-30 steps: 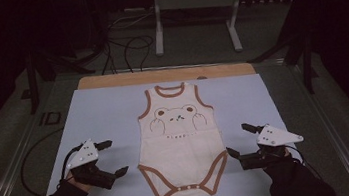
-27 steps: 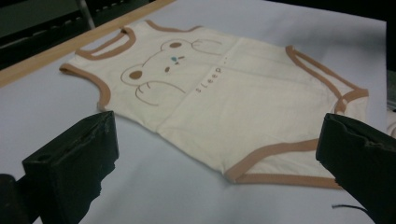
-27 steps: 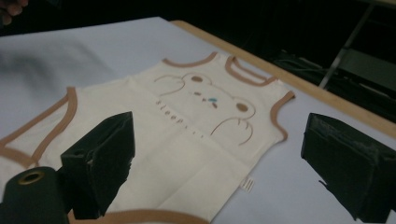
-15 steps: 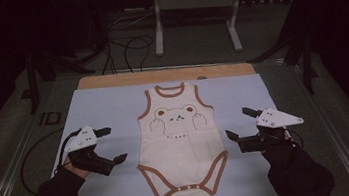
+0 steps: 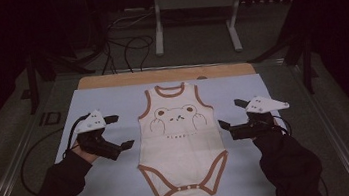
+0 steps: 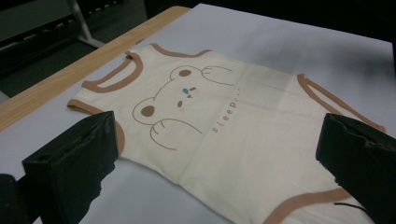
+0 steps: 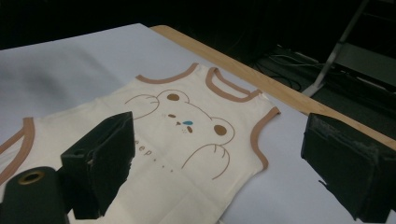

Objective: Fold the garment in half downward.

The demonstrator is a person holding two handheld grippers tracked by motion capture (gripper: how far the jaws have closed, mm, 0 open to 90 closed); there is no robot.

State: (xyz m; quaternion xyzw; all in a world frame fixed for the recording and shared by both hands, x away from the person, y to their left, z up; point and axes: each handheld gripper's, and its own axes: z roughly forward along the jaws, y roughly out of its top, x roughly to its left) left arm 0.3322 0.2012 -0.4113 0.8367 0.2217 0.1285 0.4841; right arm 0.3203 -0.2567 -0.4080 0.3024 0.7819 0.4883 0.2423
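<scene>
A cream baby bodysuit (image 5: 180, 137) with brown trim and a bear print lies flat in the middle of the pale blue mat (image 5: 118, 185), neck toward the far edge. My left gripper (image 5: 120, 132) hovers open just left of its side, jaws wide apart and empty. My right gripper (image 5: 232, 113) hovers open just right of it, also empty. In the left gripper view the bodysuit (image 6: 224, 126) spreads between the two jaws. The right gripper view has the bodysuit (image 7: 177, 140) with its armhole between the jaws.
The mat lies on a wooden tabletop whose far edge (image 5: 164, 74) shows as a tan strip. Beyond it stand a metal frame (image 5: 192, 10) and loose cables (image 5: 126, 48) on the dark floor. Bare mat lies at either side of the garment.
Both grippers have moved away from the near edge, forward along the bodysuit's sides, from beside its leg openings to beside its chest. Both stayed open.
</scene>
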